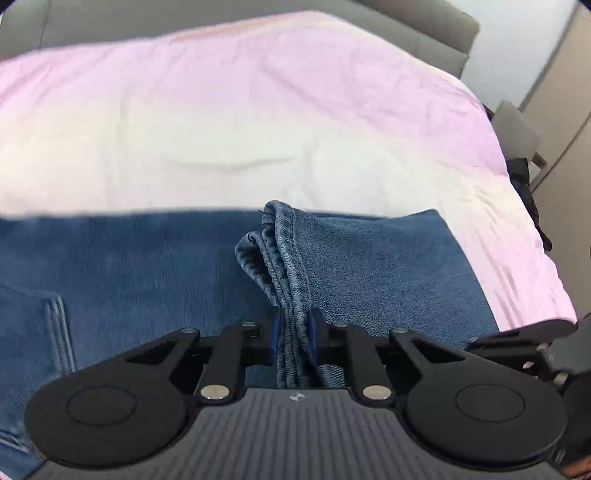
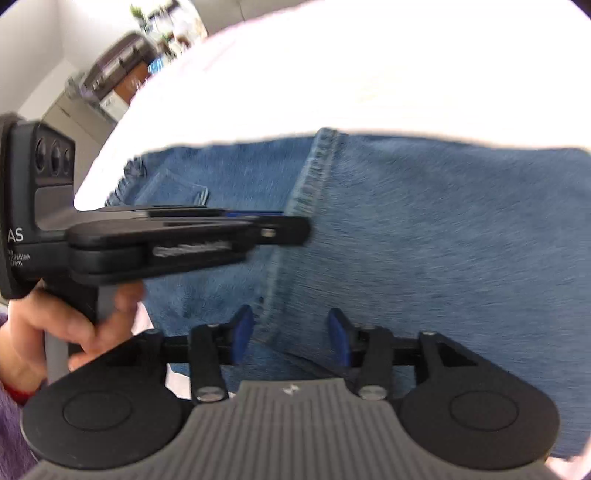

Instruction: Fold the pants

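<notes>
Blue denim pants (image 1: 155, 266) lie across a pink and white bed sheet (image 1: 240, 122). My left gripper (image 1: 293, 334) is shut on a bunched fold of the pants' hem (image 1: 277, 251), which sticks up between its blue pads. In the right wrist view the pants (image 2: 424, 240) fill the middle, with a stitched seam (image 2: 314, 173) running down toward me. My right gripper (image 2: 291, 334) is open just over the denim, one pad on each side of the seam. The left gripper (image 2: 295, 225) reaches in from the left, held by a hand (image 2: 55, 332).
The bed's grey headboard (image 1: 424, 26) is at the back. A grey chair (image 1: 517, 129) with dark clothing stands off the bed's right side. Cabinets and a dark case (image 2: 118, 66) stand beyond the bed's left edge in the right wrist view.
</notes>
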### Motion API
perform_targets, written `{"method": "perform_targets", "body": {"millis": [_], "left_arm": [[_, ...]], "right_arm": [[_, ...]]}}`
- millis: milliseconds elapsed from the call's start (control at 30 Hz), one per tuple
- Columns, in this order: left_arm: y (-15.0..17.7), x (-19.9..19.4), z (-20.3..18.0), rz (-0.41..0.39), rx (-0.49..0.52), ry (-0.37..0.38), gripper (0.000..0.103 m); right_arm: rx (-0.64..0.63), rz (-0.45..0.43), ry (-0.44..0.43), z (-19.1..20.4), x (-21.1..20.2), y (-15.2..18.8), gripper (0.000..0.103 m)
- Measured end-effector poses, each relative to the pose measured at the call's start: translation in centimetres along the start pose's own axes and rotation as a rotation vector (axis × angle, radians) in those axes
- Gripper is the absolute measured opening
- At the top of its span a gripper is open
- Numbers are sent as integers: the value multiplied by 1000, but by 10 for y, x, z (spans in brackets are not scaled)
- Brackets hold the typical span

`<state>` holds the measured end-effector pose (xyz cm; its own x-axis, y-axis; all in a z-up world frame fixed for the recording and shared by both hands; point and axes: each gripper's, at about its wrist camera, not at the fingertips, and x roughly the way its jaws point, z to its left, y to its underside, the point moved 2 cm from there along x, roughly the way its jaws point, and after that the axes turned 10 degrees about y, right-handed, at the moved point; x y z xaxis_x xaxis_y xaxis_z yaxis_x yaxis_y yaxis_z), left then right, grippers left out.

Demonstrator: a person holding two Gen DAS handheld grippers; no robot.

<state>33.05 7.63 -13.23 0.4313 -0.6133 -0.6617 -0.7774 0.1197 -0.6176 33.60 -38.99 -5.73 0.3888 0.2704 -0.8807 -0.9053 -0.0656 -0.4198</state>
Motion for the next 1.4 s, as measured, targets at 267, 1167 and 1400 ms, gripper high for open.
{"method": "perform_targets", "body": {"millis": [267,1167,1400], "left_arm": [[10,34,24,102,-24,-61,17],[8,5,26,171,-19,-80,27],[21,-59,61,149,-61,-182,34]], "right_arm": [[-49,-96,354,-85,-45,-10,20],[-341,72,330,-93,-52,0,7],[-420,132,380,-87,-14,46,8]]}}
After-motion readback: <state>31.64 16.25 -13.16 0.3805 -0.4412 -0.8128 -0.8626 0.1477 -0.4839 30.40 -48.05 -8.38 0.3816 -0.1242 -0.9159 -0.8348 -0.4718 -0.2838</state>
